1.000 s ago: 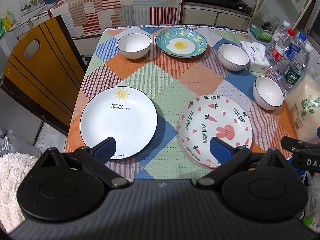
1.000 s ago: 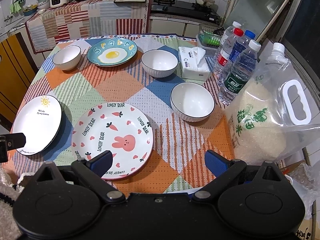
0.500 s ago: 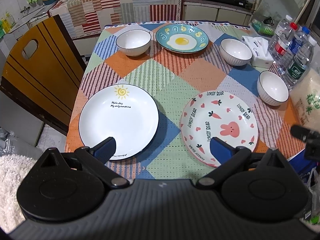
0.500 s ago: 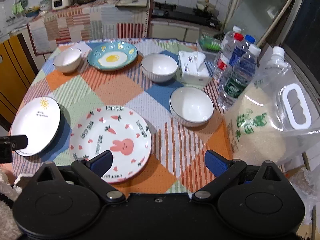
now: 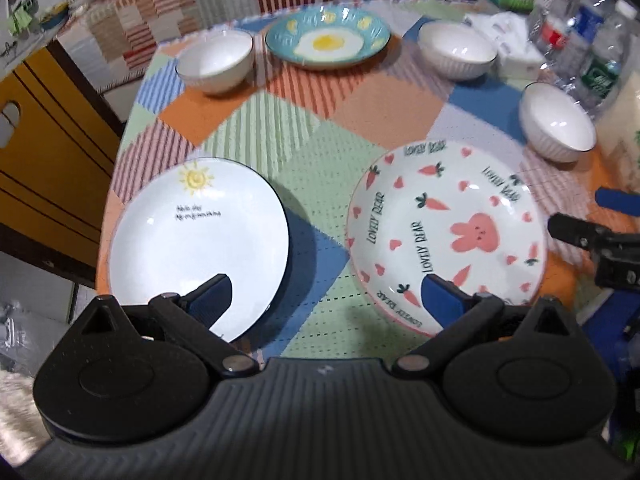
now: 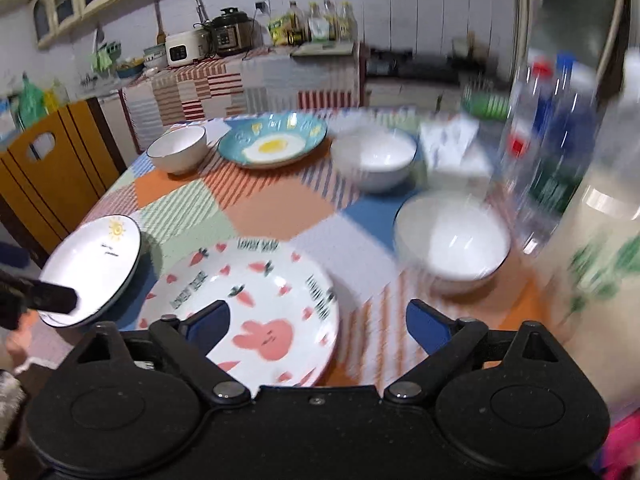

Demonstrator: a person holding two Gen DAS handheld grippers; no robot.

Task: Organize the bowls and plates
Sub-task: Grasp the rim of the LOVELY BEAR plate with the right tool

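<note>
On the patchwork table (image 5: 304,148), left to right along the near edge: sun plate (image 5: 196,240), then rabbit plate (image 5: 444,232), lying apart with a strip of cloth between. Far row: small bowl (image 5: 216,64), egg plate (image 5: 328,40), second bowl (image 5: 458,50); third bowl (image 5: 558,120) nearer on the right.

Left gripper (image 5: 326,300) jaws spread wide, nothing between; the sun plate's near rim sits under its left finger, so the left hand looks nearer that plate. Right gripper (image 6: 316,322) jaws wide but closing, nothing pinched; the rabbit plate (image 6: 256,304) lies below and left of its gap.

Plates are round and lie flat, face up; no long axis. Likely rim grasps from the near side.
</note>
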